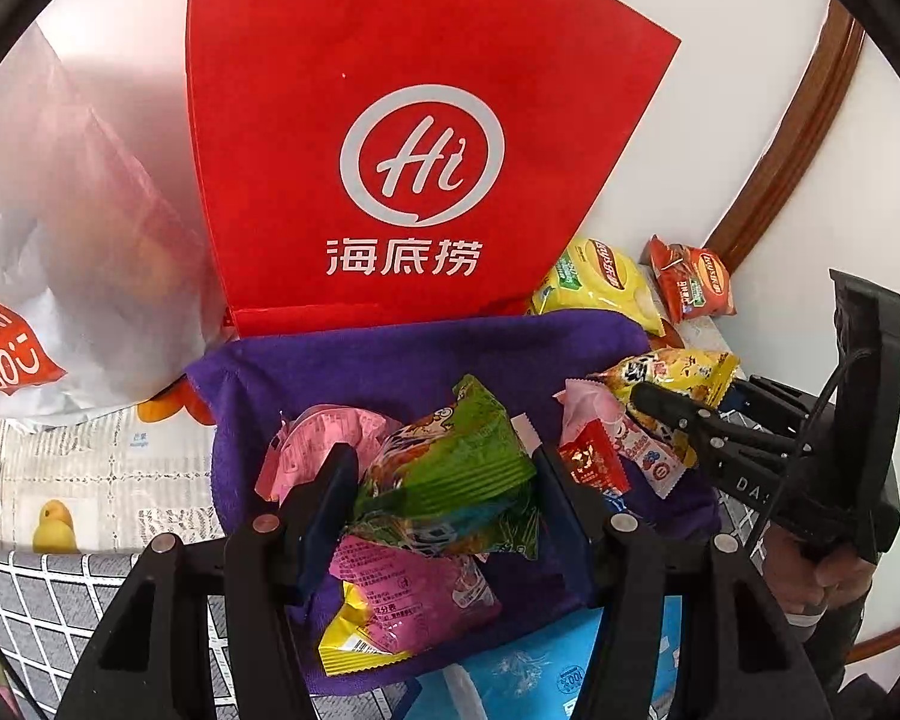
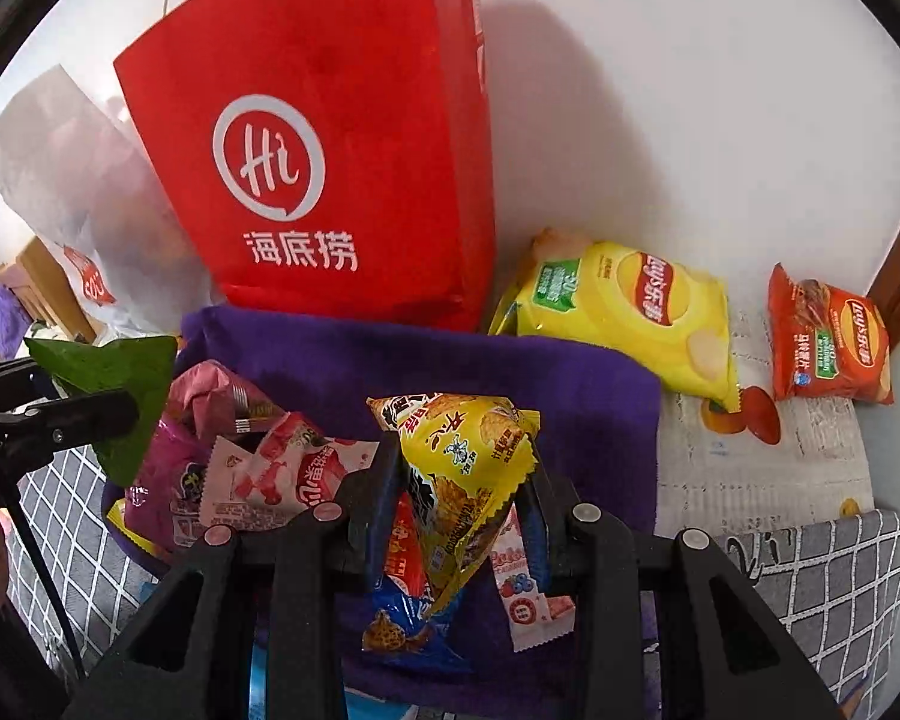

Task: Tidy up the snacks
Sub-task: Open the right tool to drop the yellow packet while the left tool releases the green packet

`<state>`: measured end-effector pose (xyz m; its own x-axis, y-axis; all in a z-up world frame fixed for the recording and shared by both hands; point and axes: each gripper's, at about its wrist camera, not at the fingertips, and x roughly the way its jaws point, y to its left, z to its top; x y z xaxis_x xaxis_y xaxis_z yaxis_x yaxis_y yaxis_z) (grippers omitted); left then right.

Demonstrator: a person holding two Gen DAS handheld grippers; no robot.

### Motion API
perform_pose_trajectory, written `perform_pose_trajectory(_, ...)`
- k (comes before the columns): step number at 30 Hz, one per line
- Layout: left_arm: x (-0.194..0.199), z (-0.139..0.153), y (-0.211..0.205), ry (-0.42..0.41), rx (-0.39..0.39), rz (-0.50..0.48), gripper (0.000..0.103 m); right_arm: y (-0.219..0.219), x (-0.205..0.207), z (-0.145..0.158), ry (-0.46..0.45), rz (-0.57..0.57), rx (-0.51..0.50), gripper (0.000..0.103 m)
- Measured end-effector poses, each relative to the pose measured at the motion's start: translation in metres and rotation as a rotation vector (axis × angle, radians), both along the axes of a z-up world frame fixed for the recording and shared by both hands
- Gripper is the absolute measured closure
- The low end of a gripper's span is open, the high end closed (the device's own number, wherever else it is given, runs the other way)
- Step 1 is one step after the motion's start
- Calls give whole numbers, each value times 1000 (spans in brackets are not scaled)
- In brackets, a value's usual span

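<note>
While held over the purple cloth (image 1: 390,354) | green snack packet (image 1: 450,468) clenched by left gripper (image 1: 444,498) | yellow snack packet (image 2: 468,468) clenched by right gripper (image 2: 462,516) | seemingly for sorting

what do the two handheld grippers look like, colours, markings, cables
Both the left gripper and right gripper are matte black plastic with angular, triangular cut-out linkages and round silver pivot pins. The inner faces of the fingers are dark blue pads. Seen from the left wrist camera, the right gripper's body carries white lettering, only partly readable, and a thin black cable runs along it.
</note>
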<state>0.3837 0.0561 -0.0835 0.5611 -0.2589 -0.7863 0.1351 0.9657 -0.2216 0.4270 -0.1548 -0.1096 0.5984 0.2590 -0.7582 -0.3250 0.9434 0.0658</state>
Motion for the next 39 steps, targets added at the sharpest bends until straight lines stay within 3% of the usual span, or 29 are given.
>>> perform_pose_trajectory(13,5,-9,5,32,2,16,45,12,5,-21,69,27,-46,67)
perform_pose_trajectory(39,15,-25,-4,86,-10,-18,45,20,4,-27,58,43,-57,66)
